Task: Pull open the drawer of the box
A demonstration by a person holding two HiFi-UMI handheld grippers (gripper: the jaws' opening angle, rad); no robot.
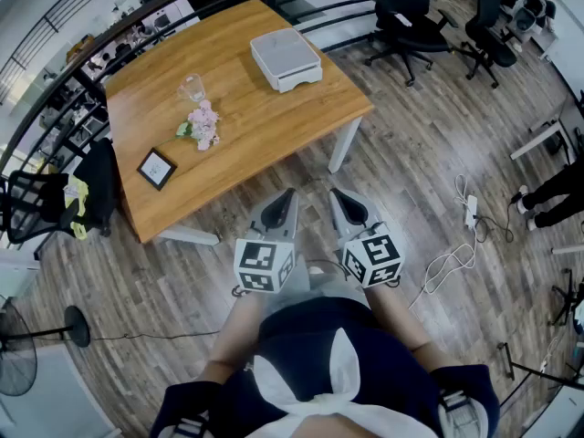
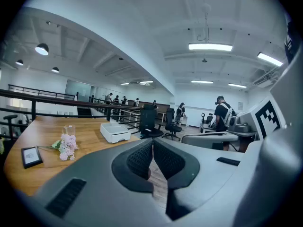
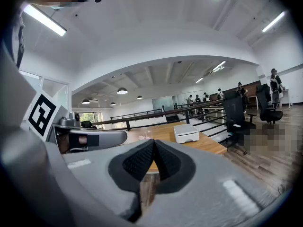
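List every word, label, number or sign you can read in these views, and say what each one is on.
Readable text: none.
Marker cube on the left gripper: black-and-white square patterns, no letters.
Marker cube on the right gripper: the same, patterns only.
Black frame: contents too small to read.
White box: no label visible.
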